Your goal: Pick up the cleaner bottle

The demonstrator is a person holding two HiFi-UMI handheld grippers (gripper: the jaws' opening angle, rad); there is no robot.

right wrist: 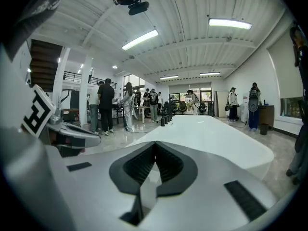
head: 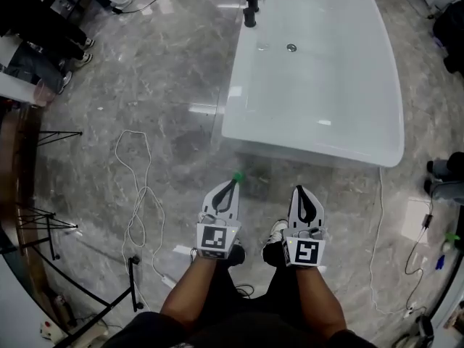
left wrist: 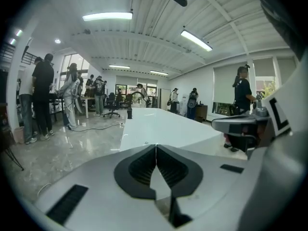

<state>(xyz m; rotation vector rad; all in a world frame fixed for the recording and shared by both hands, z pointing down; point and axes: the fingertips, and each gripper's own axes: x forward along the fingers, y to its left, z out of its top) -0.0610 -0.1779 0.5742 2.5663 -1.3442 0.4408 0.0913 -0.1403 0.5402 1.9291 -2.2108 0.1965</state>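
No cleaner bottle is plain in any view. A small green thing [head: 237, 176] lies on the floor at the near edge of the white tub [head: 312, 151], just past my left gripper's tip; I cannot tell what it is. My left gripper [head: 233, 185] is held low in front of the person's legs, shut and empty, and it points toward the tub [left wrist: 159, 126]. Beside it my right gripper [head: 300, 191] is also shut with nothing in it. In each gripper view the black pads meet at the tip: left gripper [left wrist: 156, 146], right gripper [right wrist: 154, 142].
Black fixtures [head: 251, 2] stand at the tub's far end. A white cable [head: 138, 209] loops over the grey marble floor at left, near black stand legs [head: 51, 223]. Several people [left wrist: 43, 95] stand far off by desks. Another cable [head: 377, 238] runs at right.
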